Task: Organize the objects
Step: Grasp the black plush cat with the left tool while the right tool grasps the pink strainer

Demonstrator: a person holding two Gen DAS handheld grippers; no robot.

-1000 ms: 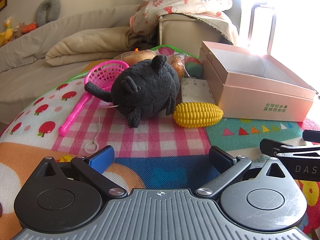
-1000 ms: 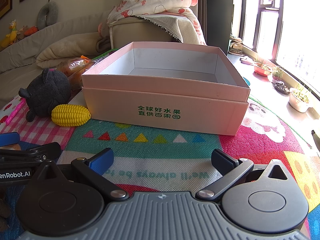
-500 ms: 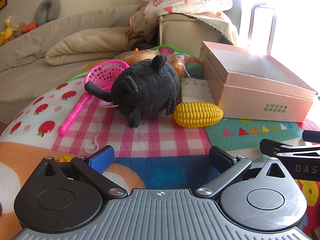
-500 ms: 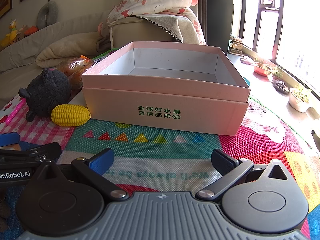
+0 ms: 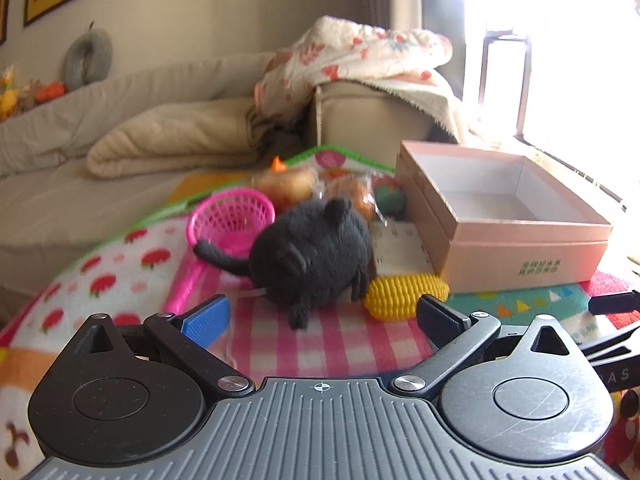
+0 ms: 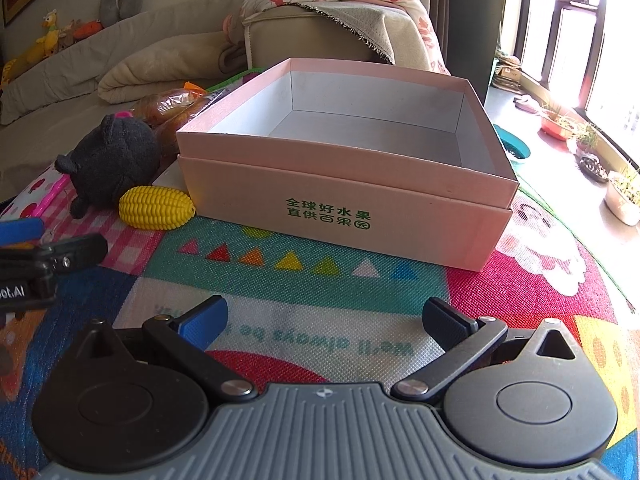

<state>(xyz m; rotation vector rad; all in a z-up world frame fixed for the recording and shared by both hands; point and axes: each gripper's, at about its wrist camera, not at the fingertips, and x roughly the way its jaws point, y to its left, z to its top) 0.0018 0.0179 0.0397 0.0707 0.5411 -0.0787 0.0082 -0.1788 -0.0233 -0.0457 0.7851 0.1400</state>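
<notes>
Since a second ago, left tongs (image 5: 322, 316) have been raised toward the black plush toy (image 5: 310, 258) beside the pink box (image 6: 348, 184); both tongs stay spread, right tongs (image 6: 324, 322) idle. Its body should be straddled squarely.

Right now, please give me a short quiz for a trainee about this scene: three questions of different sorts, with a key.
1. True or false: the pink box already holds a toy.
2. What touches the box's near left corner? A) yellow corn toy B) pink strainer C) neither
3. Fill in: both the left gripper and the right gripper are ____.

Key: 1 false, the box is empty. 2 A. 3 open, holding nothing.
</notes>
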